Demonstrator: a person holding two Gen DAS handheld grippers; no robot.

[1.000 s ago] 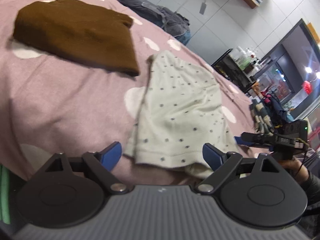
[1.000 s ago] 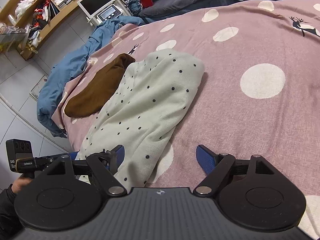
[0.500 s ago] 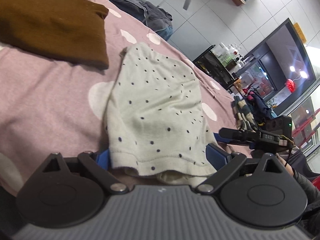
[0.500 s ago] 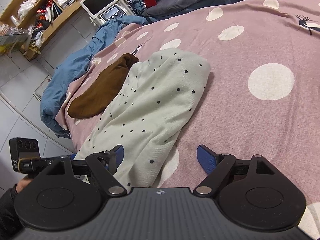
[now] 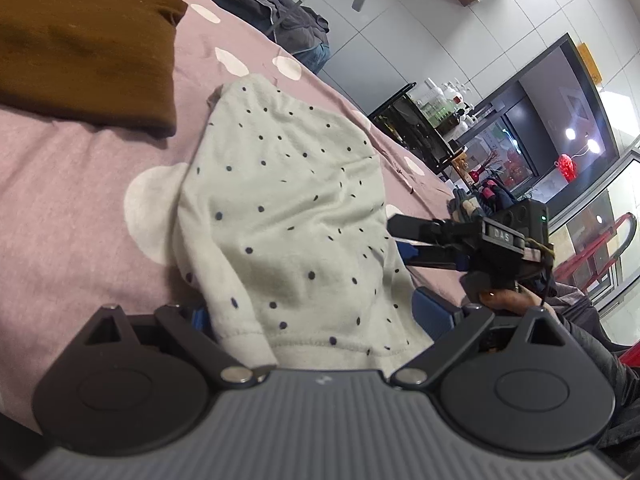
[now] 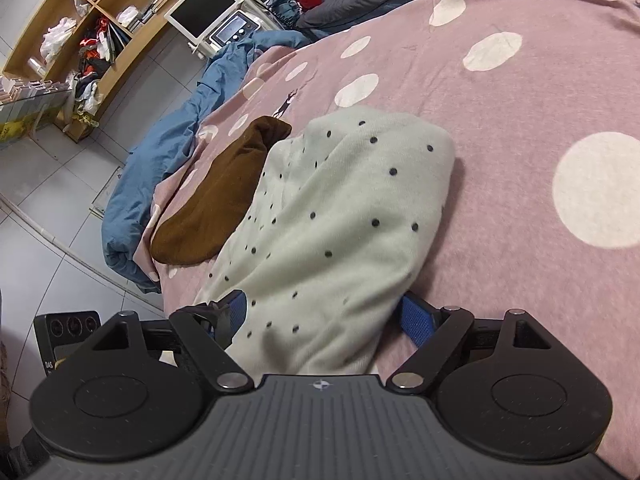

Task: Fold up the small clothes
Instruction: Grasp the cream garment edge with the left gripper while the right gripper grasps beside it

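Garment first: a pale dotted piece lies on the pink bedspread, just beside a brown top that sits already folded at its far-left corner. The near hem of the garment runs in between the fingers of both claws.

The left gripper has its blue pads spread, with the hem draped between them and over the tool's front; the cloth hides most of the left pad. The right gripper is likewise spread wide, its pads standing either side of the garment's near end, not pinching. In the left view, the right gripper shows at the garment's right edge, touching or nearly touching the cloth.

Judged from this, the step in hand is taking hold of the garment's near edge at two corners, ahead of a fold. The next move seems to call for both claws to close on the hem, catching all layers, then lift together and carry the near edge toward the far end beside the brown top, keeping the cloth taut so it lands flat.
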